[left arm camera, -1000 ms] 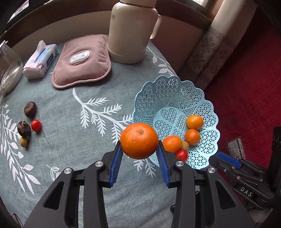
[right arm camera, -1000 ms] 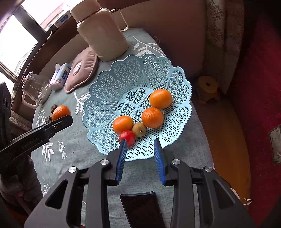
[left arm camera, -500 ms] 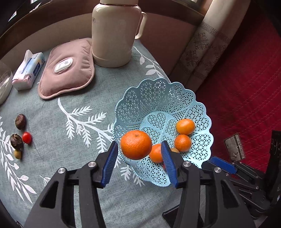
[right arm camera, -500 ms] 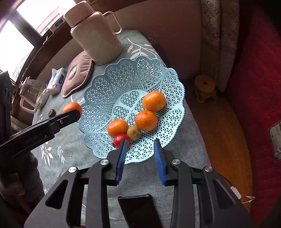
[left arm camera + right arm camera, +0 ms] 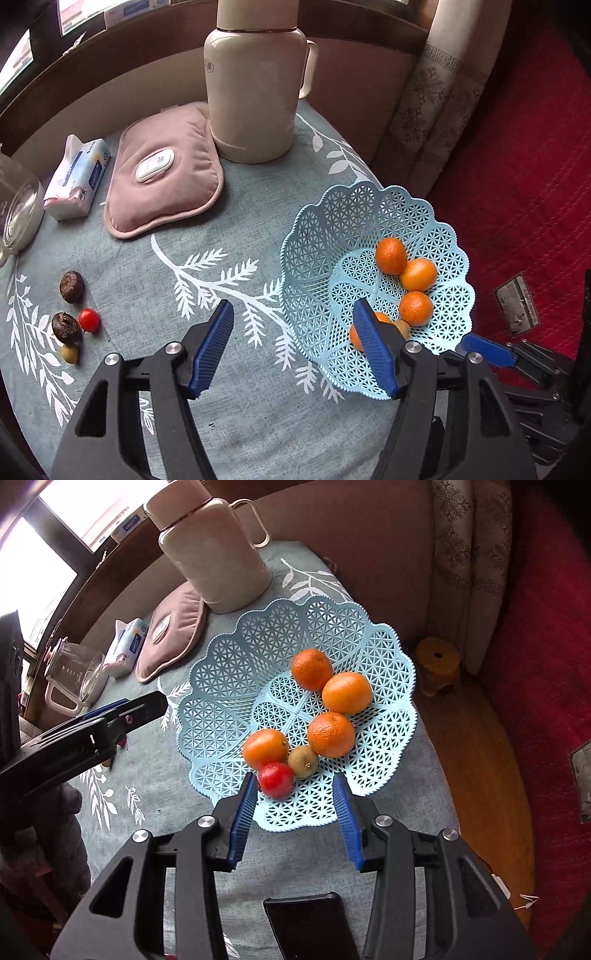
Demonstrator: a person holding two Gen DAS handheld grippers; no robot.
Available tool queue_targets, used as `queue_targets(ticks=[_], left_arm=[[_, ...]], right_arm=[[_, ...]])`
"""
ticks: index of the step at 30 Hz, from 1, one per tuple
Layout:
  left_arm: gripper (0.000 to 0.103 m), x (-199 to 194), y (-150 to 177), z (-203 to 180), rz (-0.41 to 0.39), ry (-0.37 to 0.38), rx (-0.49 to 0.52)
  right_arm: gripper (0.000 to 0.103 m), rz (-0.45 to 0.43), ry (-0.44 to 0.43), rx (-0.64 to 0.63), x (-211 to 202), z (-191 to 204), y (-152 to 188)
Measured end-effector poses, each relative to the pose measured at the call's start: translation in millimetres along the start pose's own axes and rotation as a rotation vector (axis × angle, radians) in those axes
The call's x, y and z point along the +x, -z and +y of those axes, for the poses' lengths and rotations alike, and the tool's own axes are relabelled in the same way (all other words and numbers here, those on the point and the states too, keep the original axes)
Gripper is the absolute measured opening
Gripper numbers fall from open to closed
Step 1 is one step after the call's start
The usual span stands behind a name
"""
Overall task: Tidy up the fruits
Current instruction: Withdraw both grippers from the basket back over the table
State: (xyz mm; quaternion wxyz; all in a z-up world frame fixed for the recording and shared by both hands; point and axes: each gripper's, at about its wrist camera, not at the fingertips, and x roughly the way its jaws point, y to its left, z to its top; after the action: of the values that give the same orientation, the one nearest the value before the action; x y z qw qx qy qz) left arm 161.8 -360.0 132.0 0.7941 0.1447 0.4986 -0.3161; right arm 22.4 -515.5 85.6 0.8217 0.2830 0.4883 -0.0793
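A light blue lattice basket (image 5: 325, 229) (image 5: 229, 686) stands at the table's right edge. It holds several oranges (image 5: 330, 734) (image 5: 415, 308), a small kiwi (image 5: 303, 761) and a red tomato (image 5: 275, 780). My left gripper (image 5: 293, 349) is open and empty, above the basket's left rim. My right gripper (image 5: 295, 814) is open and empty at the basket's near rim. On the table's left lie two dark brown fruits (image 5: 72, 281), a cherry tomato (image 5: 89, 319) and a small yellow-green fruit (image 5: 69, 353).
A cream thermos jug (image 5: 255, 92) (image 5: 214, 554), a pink heating pad (image 5: 162, 170), a tissue pack (image 5: 77, 177) and a glass jug (image 5: 14, 214) stand at the back. A dark phone (image 5: 306, 926) lies near the front edge. Red carpet (image 5: 517, 166) lies beyond the table's right edge.
My left gripper carried a large orange over the basket, opened and let it go. The orange now lies in the basket with the others. The right gripper stayed open and moved little.
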Motion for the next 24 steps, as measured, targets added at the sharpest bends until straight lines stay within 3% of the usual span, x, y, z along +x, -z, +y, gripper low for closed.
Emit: queue_targets(ticks=[24], left_arm=[[0.067,-30,39,81,0.010,-0.071,-0.127]], right_arm=[[0.044,0.028,-0.026,-0.088,16,74,11]])
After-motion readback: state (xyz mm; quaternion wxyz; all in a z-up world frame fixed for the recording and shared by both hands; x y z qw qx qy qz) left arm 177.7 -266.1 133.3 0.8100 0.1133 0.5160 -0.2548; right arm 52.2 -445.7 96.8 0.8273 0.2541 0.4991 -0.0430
